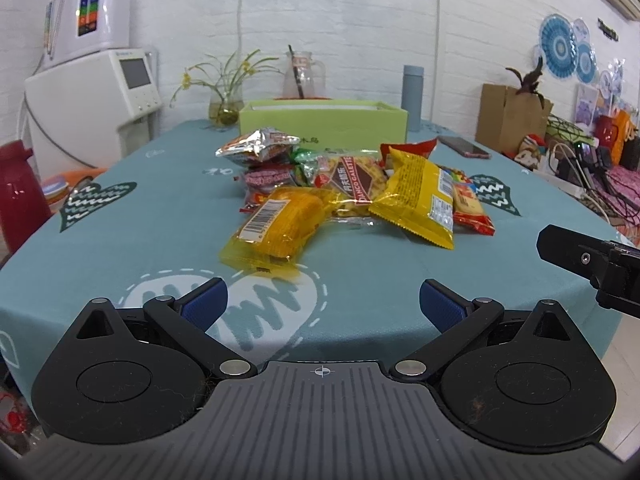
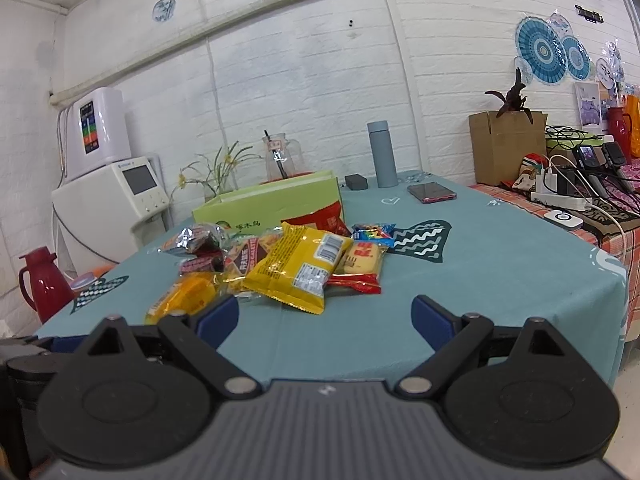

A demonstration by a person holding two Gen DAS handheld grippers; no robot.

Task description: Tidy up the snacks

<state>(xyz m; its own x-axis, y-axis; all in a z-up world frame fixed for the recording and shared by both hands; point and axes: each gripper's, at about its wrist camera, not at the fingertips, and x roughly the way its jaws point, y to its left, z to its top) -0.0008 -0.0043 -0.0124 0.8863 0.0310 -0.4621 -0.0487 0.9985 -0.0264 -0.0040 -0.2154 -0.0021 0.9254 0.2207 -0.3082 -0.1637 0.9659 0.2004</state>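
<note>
A pile of snack packets lies mid-table on the teal cloth (image 1: pixel 160 216). Nearest is a clear yellow cake packet (image 1: pixel 276 224), also in the right wrist view (image 2: pixel 184 298). Right of it lies a yellow bag (image 1: pixel 420 196) (image 2: pixel 300 268) and a red-edged biscuit pack (image 1: pixel 470 204) (image 2: pixel 360 264). A silver packet (image 1: pixel 256 146) sits at the back. Behind the pile stands an open green box (image 1: pixel 324 122) (image 2: pixel 272 204). My left gripper (image 1: pixel 323 306) is open and empty, short of the cake packet. My right gripper (image 2: pixel 325 318) is open and empty, short of the yellow bag.
A phone (image 1: pixel 464 147) (image 2: pixel 432 192), a grey flask (image 2: pixel 382 154), a glass jug (image 2: pixel 280 158) and a flower vase (image 1: pixel 225 110) stand at the table's back. A red thermos (image 1: pixel 16 192) is at the left. Boxes, chargers and cables (image 2: pixel 572 184) crowd the right side table.
</note>
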